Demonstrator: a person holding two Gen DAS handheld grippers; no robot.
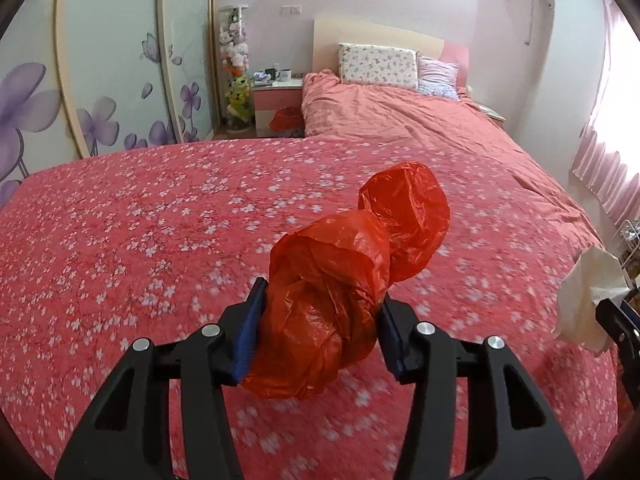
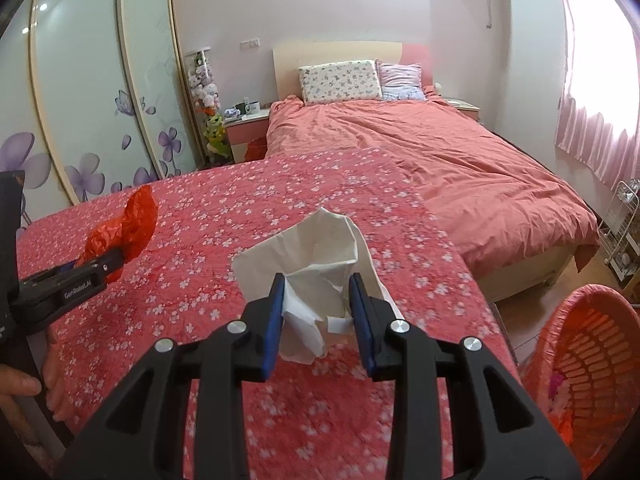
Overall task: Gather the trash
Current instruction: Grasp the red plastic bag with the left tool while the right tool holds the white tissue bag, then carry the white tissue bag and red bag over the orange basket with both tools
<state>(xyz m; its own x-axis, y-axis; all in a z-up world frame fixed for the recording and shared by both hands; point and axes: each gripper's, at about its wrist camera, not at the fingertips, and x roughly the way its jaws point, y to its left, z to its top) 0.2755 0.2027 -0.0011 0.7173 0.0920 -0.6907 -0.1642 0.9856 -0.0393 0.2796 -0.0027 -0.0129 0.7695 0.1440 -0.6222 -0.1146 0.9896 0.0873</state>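
1. Your left gripper [image 1: 320, 332], at the lower centre of the left wrist view, is clamped on a crumpled red plastic bag [image 1: 352, 260]. The blue pads press into its sides, and the bag bulges up and away above the flowered red cover [image 1: 140, 220]. It looks lifted clear of the cover, though the blur makes that hard to confirm.

2. Your right gripper [image 2: 320, 316], at the lower centre of the right wrist view, is clamped on a wad of white tissue paper [image 2: 316, 264]. The paper fans out above the pads and a corner hangs below them.

3. In the right wrist view your left gripper also shows at the left edge with the red bag in it, well apart from the tissue. A hand [image 2: 20, 388] sits at the lower left of that frame.

4. The orange basket [image 2: 592, 356] is at the lower right of the right wrist view, beside the covered surface and below its level. Its mesh wall and rim are clear. Something pink and red lies inside, but you cannot tell what it is.

5. As a judgement: both pieces are picked up and neither is in the basket yet. No other loose trash shows on the cover. What is left is carrying both to the right and dropping them in.
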